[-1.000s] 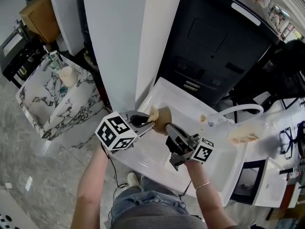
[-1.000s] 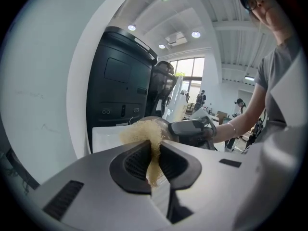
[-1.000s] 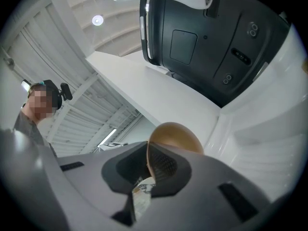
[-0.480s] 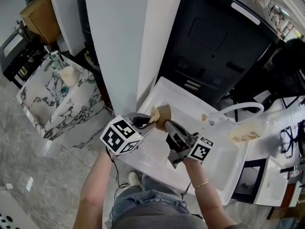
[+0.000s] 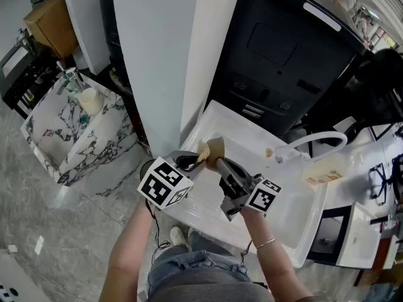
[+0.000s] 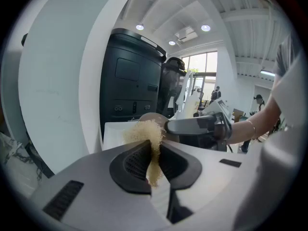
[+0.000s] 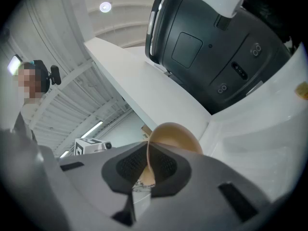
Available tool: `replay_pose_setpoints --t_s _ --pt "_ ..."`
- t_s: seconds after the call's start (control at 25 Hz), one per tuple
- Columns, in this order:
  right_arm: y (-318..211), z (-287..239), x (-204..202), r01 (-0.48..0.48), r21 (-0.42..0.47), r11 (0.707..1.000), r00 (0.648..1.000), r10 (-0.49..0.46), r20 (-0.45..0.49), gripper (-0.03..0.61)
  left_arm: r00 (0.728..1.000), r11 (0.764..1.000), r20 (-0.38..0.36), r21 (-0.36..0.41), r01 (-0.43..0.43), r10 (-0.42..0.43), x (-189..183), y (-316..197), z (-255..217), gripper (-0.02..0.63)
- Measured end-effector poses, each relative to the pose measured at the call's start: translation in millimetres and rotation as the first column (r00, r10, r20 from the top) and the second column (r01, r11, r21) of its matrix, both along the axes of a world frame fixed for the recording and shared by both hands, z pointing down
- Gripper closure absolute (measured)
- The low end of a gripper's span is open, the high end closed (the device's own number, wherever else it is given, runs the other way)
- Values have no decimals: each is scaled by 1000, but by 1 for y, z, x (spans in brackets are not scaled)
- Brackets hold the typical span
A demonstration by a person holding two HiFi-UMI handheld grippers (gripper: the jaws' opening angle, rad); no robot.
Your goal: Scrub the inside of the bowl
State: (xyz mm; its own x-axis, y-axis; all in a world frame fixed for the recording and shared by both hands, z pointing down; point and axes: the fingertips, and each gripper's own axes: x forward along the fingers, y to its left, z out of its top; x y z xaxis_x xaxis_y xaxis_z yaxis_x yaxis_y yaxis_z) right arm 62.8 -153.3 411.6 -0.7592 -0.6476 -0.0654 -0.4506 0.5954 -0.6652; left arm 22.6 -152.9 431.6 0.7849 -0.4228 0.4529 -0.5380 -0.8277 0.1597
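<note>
left gripper (image 6: 153, 150) pinching scrubber (image 6: 143, 133) | right gripper (image 7: 148, 165) clamped on bowl (image 7: 175, 136) rim — scrubber against bowl

In the head view, the bowl (image 5: 216, 148) is a small tan patch. Which side of it faces up cannot be told, and the right gripper (image 5: 218, 164) covers its near rim. The scrubber (image 5: 203, 151) is half buried in the left gripper (image 5: 198, 160). A tan bit (image 5: 269, 155) on the sink (image 5: 286, 216) is too small to identify. The bottom edge cuts off the person's legs.
</note>
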Motion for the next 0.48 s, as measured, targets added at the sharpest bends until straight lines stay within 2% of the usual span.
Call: replay_pose_setpoints --t_s 0.24,0.4,0.48 --pt "2 0 -4 -9 2 1000 1000 9 -28 557 999 999 5 2 50 -50 -4 1 2 569" --pt "4 3 -10 -10 7 1000 996 10 -93 557 997 997 33 10 70 -71 -7 5 7 569" --pt "4 6 -11 -16 10 1000 993 17 -114 557 997 997 16 5 72 -72 -5 9 6 569"
